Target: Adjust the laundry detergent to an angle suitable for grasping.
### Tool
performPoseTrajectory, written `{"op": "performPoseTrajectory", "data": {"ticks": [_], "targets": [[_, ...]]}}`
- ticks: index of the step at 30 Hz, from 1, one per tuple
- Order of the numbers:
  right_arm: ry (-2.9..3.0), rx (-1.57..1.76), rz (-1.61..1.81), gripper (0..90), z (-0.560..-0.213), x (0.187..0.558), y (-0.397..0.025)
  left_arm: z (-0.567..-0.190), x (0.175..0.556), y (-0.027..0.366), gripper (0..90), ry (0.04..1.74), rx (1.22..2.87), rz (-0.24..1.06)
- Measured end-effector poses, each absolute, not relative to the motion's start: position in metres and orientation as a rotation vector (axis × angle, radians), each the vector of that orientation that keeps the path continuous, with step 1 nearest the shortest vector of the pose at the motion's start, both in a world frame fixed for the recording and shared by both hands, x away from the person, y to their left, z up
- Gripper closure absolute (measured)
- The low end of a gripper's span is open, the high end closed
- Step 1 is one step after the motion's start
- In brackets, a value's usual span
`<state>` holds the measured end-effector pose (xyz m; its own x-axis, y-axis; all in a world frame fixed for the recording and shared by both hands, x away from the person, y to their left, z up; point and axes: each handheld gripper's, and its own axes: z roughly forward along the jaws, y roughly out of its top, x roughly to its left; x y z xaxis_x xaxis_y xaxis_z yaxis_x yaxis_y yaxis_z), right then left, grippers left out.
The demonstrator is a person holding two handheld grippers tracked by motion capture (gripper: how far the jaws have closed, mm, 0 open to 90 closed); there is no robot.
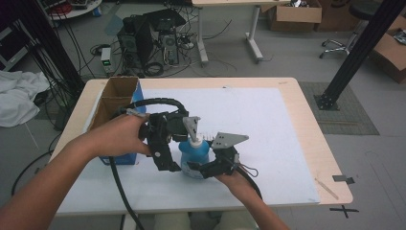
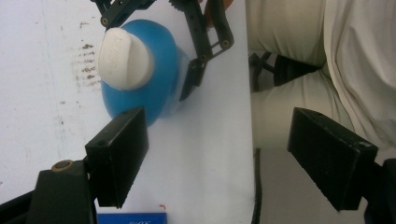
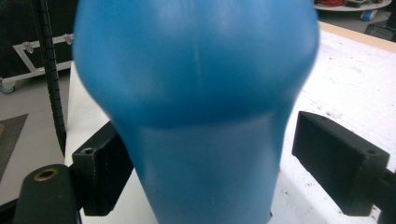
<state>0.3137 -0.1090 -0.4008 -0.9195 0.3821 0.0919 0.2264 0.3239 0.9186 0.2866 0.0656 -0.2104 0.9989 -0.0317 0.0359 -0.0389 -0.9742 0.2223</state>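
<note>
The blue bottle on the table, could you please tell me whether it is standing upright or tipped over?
Upright: the blue bottle stands on its base on the white mat, its white cap on top.

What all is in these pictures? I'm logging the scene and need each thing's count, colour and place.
bottle: one, blue with a white pump cap, upright on the sheet near the table's front edge, between the two grippers
sheet: one, white, covering most of the table
table: one, light wood
box: one, open brown cardboard with a blue side, at the table's left edge
left gripper: one, black, jaws open, above the bottle
right gripper: one, black, jaws either side of the bottle's body; contact not clear
hands: two, left hand, right hand
</note>
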Motion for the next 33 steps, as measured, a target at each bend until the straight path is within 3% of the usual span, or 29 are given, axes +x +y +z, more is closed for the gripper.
{"op": "performPoseTrajectory", "data": {"ticks": [12,33], "targets": [[2.408,0.569,1.690,23.0,-0.4030,0.3137,-0.1091,-0.2109,0.2862,0.0680,21.2,-0.046,2.917,0.048],[2.407,0.563,1.692,26.7,-0.4023,0.3126,-0.1102,-0.2108,0.2863,0.0663,21.3,-0.052,2.920,0.050]]}}
